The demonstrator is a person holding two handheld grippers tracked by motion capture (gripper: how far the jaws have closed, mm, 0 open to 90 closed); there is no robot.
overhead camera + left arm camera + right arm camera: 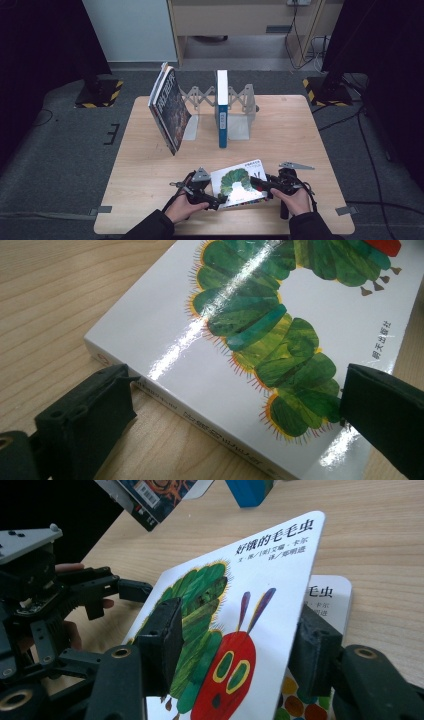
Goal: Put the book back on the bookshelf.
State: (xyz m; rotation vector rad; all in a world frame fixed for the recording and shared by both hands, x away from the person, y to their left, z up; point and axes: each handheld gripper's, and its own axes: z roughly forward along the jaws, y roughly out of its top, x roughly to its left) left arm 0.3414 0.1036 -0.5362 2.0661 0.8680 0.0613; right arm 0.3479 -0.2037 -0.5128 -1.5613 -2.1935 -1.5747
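A white picture book (236, 182) with a green caterpillar on its cover lies near the table's front edge. My left gripper (215, 201) is at its lower left corner. In the left gripper view the book (200, 365) lies between wide-apart jaws, one beside the spine and one over the cover; the left gripper (235, 390) is open. My right gripper (260, 184) is at the book's right side. There the front cover (260, 580) is raised off the title page (327, 597) and slants between the right gripper's (237, 635) jaws, one over its face, one behind its edge, still apart.
At the back of the wooden table (145, 165) stands a folding metal book rack (200, 95). A dark book (170, 110) leans at the rack's left end and a blue-and-white book (222, 107) stands upright in it. Dark floor surrounds the table.
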